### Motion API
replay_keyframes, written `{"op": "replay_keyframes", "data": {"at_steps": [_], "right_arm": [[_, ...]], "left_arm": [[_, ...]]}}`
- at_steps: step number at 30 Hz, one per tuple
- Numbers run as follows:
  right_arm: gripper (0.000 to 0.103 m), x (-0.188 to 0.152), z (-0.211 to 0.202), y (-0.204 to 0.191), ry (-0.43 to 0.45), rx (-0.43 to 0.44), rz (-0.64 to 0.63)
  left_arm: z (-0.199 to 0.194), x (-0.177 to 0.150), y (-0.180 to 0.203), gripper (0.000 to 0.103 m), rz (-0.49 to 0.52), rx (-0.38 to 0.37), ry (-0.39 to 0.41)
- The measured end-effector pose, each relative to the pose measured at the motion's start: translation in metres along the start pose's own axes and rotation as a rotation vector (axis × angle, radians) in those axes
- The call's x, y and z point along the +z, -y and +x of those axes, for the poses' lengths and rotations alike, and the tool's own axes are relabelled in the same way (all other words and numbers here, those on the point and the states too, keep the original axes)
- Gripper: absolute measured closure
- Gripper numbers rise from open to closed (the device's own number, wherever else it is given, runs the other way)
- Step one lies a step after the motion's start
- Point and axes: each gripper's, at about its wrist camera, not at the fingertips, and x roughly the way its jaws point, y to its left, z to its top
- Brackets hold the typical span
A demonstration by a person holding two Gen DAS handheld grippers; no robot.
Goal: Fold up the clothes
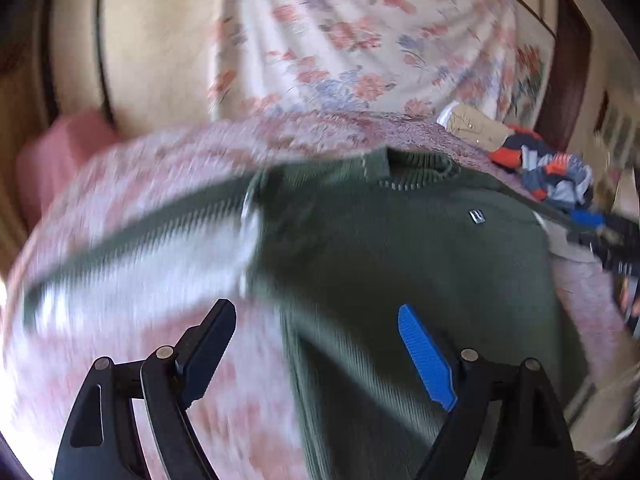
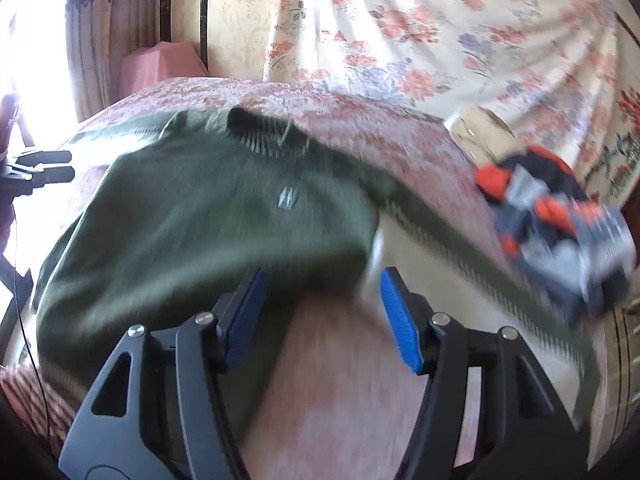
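A dark green knit sweater [image 1: 420, 248] lies front up on the pink floral bedspread [image 1: 132, 360], collar away from me, with a small silver logo on its chest. Its sleeves stretch out to the sides. My left gripper [image 1: 316, 324] is open and empty, hovering over the sweater's left side near its hem. My right gripper [image 2: 322, 284] is open and empty, above the sweater's right edge [image 2: 200, 220] by the armpit. The right sleeve [image 2: 480, 272] runs off toward the lower right. The right gripper also shows at the right edge of the left wrist view [image 1: 616, 240].
A pile of orange, grey and navy clothes [image 2: 560, 220] and a folded tan garment [image 2: 480, 128] lie at the bed's far right. A floral sheet [image 2: 440, 32] hangs behind the bed. A pink-covered object [image 2: 160, 64] stands at the far left by the curtain.
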Motion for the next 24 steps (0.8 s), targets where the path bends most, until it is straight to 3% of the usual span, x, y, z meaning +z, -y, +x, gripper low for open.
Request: {"op": "replay_keyframes", "data": {"at_steps": [4, 8, 12, 13, 14, 16, 19, 22, 24], "right_arm": [[0.040, 0.047, 0.064, 0.004, -0.061, -0.028, -0.057], [0.040, 0.070, 0.125, -0.002, -0.140, -0.065, -0.201], [0.041, 0.079, 0.162, -0.003, -0.172, -0.058, -0.311], [0.048, 0.083, 0.168, -0.001, -0.167, -0.046, -0.316], [0.066, 0.087, 0.172, 0.000, -0.158, -0.030, -0.314], [0.078, 0.096, 0.182, 0.003, -0.149, -0.004, -0.311], [0.083, 0.109, 0.203, 0.004, -0.171, 0.020, -0.308], [0.090, 0.119, 0.215, 0.001, -0.180, 0.051, -0.311], [0.090, 0.126, 0.219, -0.001, -0.178, 0.070, -0.318]], "left_arm": [[0.047, 0.052, 0.009, 0.018, 0.114, 0.054, -0.043], [0.085, 0.080, 0.016, 0.018, 0.207, 0.130, -0.048], [0.114, 0.101, 0.013, 0.018, 0.235, 0.111, -0.054], [0.121, 0.106, 0.012, 0.018, 0.242, 0.106, -0.056], [0.128, 0.111, 0.011, 0.018, 0.248, 0.100, -0.057], [0.151, 0.126, 0.004, 0.018, 0.233, 0.079, -0.096], [0.181, 0.136, -0.009, 0.018, 0.192, 0.085, -0.168], [0.190, 0.141, -0.030, 0.020, 0.092, 0.014, -0.193], [0.191, 0.141, -0.040, 0.027, 0.064, 0.020, -0.188]]}}
